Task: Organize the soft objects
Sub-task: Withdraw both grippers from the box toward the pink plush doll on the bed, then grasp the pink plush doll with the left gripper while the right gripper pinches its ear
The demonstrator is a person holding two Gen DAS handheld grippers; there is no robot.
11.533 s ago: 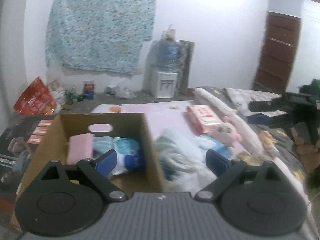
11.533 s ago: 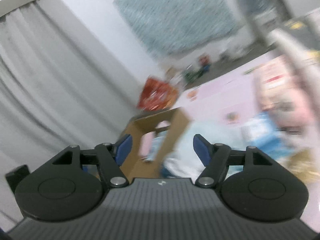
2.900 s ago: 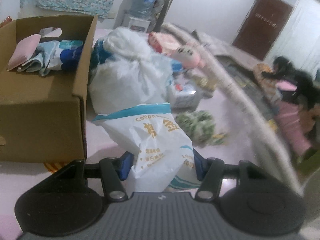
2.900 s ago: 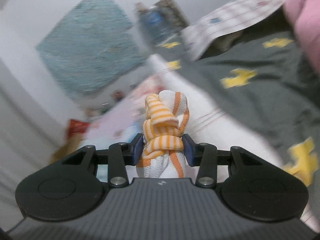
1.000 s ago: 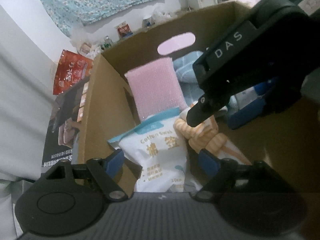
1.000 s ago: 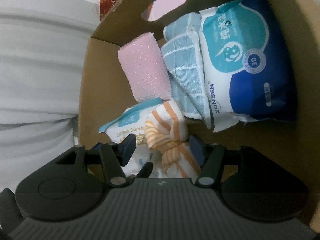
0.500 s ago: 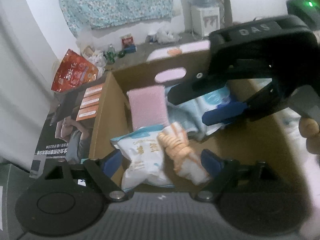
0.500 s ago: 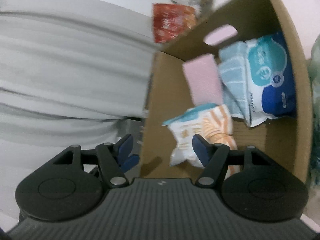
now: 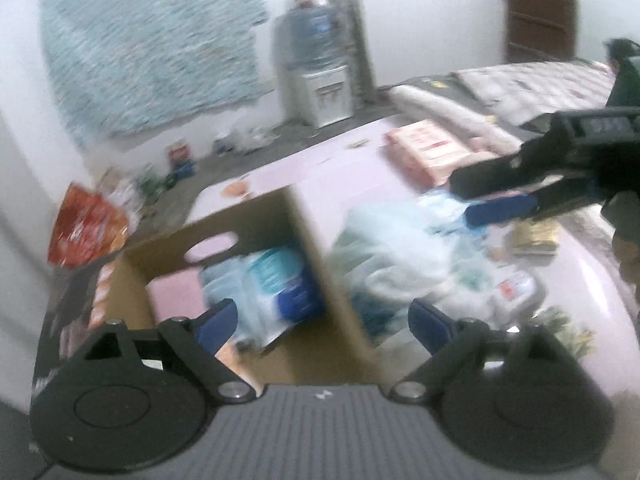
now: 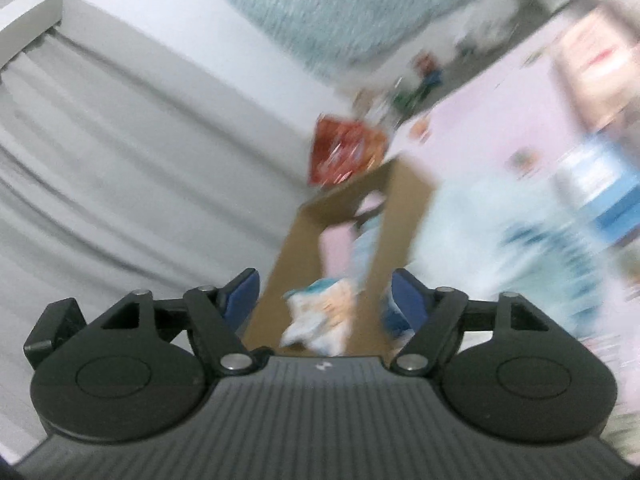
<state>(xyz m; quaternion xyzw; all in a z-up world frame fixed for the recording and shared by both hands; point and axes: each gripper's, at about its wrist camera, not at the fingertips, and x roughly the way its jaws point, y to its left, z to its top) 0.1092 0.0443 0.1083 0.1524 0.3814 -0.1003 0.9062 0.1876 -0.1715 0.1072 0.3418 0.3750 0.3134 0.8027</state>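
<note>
Progress: partly done. The cardboard box (image 9: 308, 248), just ahead of and below the left gripper (image 9: 320, 320), already holds a pink pad (image 9: 176, 296), a blue-and-white wipes pack (image 9: 280, 288) and a white cotton-swab bag (image 10: 320, 316). Remaining: a white plastic bag (image 9: 392, 264), a pink package (image 9: 424, 152) and smaller items on the pink bed surface (image 9: 328, 164) beyond the box, ahead and right of the left gripper.

Left gripper: empty, jaws opening. Right gripper (image 10: 324, 300): empty, jaws opening, box straight ahead.

The box's opening faces up; its long axis appears to run away from the right gripper, though blur limits certainty.
</note>
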